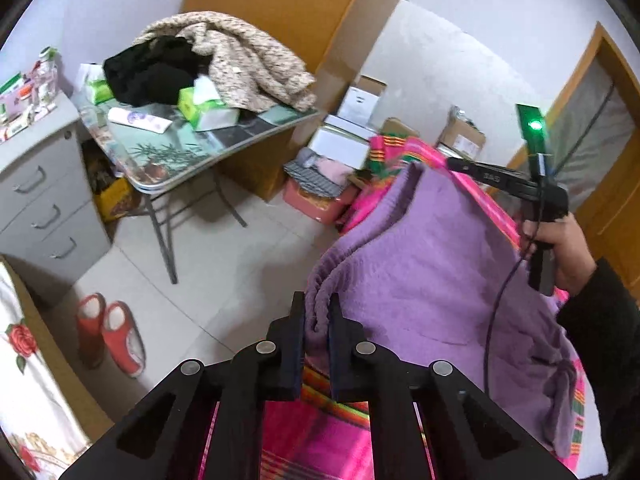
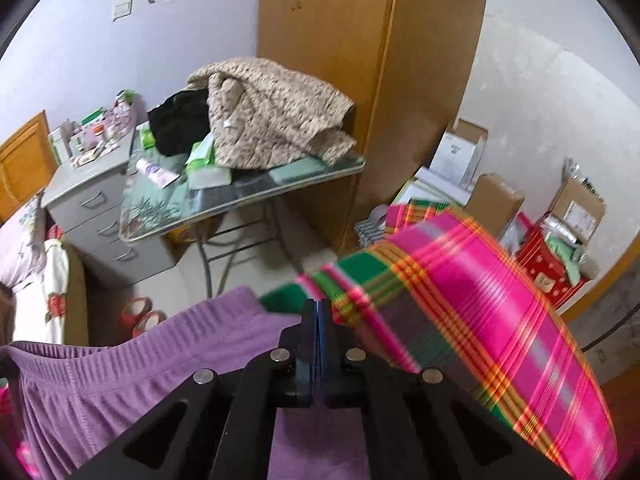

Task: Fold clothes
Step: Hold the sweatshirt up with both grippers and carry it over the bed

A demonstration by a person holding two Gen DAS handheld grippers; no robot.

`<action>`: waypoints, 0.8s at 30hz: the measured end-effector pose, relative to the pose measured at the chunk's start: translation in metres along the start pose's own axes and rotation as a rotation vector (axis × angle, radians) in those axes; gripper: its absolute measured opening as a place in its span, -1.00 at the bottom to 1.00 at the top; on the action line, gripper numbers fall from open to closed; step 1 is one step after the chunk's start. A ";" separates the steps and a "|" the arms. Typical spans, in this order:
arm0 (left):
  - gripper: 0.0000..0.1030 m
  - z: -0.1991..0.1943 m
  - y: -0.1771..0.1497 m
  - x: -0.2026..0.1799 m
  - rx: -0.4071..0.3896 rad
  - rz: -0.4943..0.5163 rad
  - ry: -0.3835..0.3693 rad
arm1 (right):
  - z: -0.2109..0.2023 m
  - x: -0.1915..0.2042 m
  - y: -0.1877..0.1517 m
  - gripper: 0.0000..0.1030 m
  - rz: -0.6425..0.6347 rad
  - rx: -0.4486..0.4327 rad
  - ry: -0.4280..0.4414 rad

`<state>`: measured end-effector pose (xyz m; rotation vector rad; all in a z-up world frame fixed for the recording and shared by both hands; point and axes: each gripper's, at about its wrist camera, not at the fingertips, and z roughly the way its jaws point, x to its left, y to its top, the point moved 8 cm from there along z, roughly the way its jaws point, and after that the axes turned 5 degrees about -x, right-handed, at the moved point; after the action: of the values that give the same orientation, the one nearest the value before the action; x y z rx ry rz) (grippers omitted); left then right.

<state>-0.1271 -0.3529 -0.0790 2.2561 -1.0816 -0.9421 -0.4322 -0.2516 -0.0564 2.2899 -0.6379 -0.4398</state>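
Note:
A purple knit garment [image 1: 420, 272] hangs lifted over a bed with a pink, green and orange plaid sheet [image 2: 472, 288]. My left gripper [image 1: 316, 314] is shut on a bunched edge of the garment, with thick folds squeezed between its fingers. In the left wrist view my right gripper [image 1: 451, 163], held by a hand [image 1: 564, 248], pinches the garment's raised far corner. In the right wrist view the right gripper [image 2: 318, 314] has its fingers pressed together, with the garment's ribbed waistband [image 2: 120, 364] running off to its left. The pinched bit of cloth is hidden there.
A glass-topped folding table [image 1: 224, 148] carries a beige quilted coat [image 1: 248, 60], black clothes and tissue packs. Grey drawers [image 1: 44, 200] stand to its left and red slippers [image 1: 110, 332] lie on the tiled floor. Boxes [image 2: 496, 196] and a wardrobe [image 2: 340, 60] line the far wall.

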 end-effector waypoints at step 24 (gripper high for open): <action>-0.78 0.017 -0.017 0.010 0.073 -0.008 -0.024 | 0.016 0.054 -0.044 -0.90 -0.202 0.134 0.196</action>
<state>-0.1264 -0.3531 -0.1052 2.3145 -1.1353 -0.9496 -0.3819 -0.2627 -0.1057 2.4983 -0.3493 -0.2685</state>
